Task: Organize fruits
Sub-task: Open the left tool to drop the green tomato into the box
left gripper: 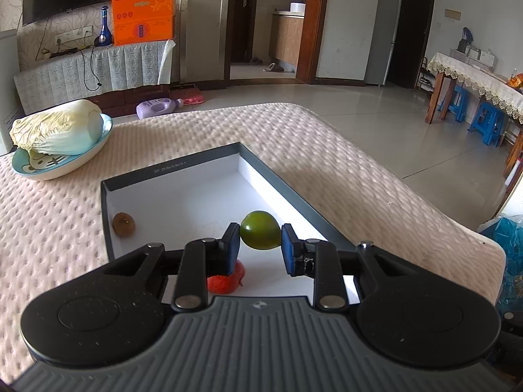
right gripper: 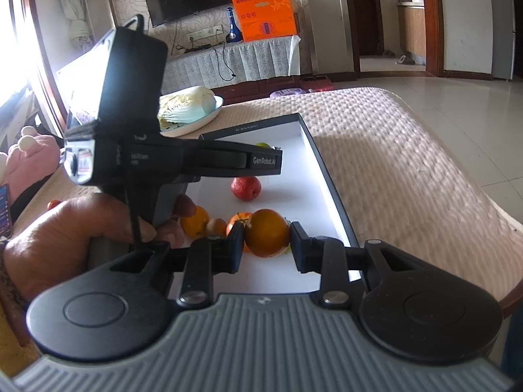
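Observation:
A shallow box (left gripper: 287, 192) with a white inside and dark rim lies on the padded table. My left gripper (left gripper: 260, 245) is shut on a green fruit (left gripper: 260, 234) and holds it above the box floor. A kiwi (left gripper: 124, 224) lies by the box's left wall, and a red fruit (left gripper: 225, 282) lies under the left finger. In the right wrist view, my right gripper (right gripper: 266, 245) is shut on an orange (right gripper: 267, 232) at the near end of the box (right gripper: 330, 183). Another orange (right gripper: 195, 221), a kiwi (right gripper: 215, 227), a tangerine (right gripper: 237, 220) and the red fruit (right gripper: 245, 188) lie in the box. The left gripper body (right gripper: 183, 160) hides the box's far left.
A plate (left gripper: 65, 163) holding a napa cabbage (left gripper: 57, 127) sits at the table's far left. A small orange fruit (right gripper: 54, 204) lies outside the box on the left. The table edge (left gripper: 457, 225) drops off to the right, with a blue bag (left gripper: 506, 238) beyond it.

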### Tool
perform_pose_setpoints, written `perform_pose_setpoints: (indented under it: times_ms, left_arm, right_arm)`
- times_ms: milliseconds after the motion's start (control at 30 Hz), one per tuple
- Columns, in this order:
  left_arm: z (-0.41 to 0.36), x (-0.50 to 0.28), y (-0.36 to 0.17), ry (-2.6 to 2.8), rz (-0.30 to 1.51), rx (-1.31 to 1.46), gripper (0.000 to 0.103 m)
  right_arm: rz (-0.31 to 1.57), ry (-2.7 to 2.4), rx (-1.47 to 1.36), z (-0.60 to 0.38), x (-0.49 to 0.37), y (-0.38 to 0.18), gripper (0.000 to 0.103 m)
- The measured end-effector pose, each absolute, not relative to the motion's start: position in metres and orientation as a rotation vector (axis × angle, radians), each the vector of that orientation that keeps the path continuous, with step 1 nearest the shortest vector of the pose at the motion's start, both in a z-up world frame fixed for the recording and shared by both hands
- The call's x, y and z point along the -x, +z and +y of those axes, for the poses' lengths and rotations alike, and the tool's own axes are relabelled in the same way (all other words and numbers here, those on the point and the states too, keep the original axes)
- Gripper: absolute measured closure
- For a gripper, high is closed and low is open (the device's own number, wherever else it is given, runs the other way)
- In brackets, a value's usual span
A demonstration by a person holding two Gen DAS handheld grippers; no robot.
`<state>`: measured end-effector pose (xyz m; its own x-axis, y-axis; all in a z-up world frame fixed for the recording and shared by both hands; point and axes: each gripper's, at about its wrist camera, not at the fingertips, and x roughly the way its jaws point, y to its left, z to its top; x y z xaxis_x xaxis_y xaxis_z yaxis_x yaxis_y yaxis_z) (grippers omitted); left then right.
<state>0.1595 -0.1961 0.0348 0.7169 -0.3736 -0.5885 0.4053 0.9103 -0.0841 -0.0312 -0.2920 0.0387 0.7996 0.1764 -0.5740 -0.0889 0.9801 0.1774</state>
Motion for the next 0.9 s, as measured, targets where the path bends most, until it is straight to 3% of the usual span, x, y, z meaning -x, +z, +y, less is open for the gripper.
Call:
perform_pose_setpoints:
  times_ms: [900]
  left_arm:
    - [-0.207, -0.172, 0.028, -0.443, 0.650, -0.051, 0.071]
  right_arm:
    - [0.622, 0.116, -0.154, -0.295, 0.033, 0.040, 0.070]
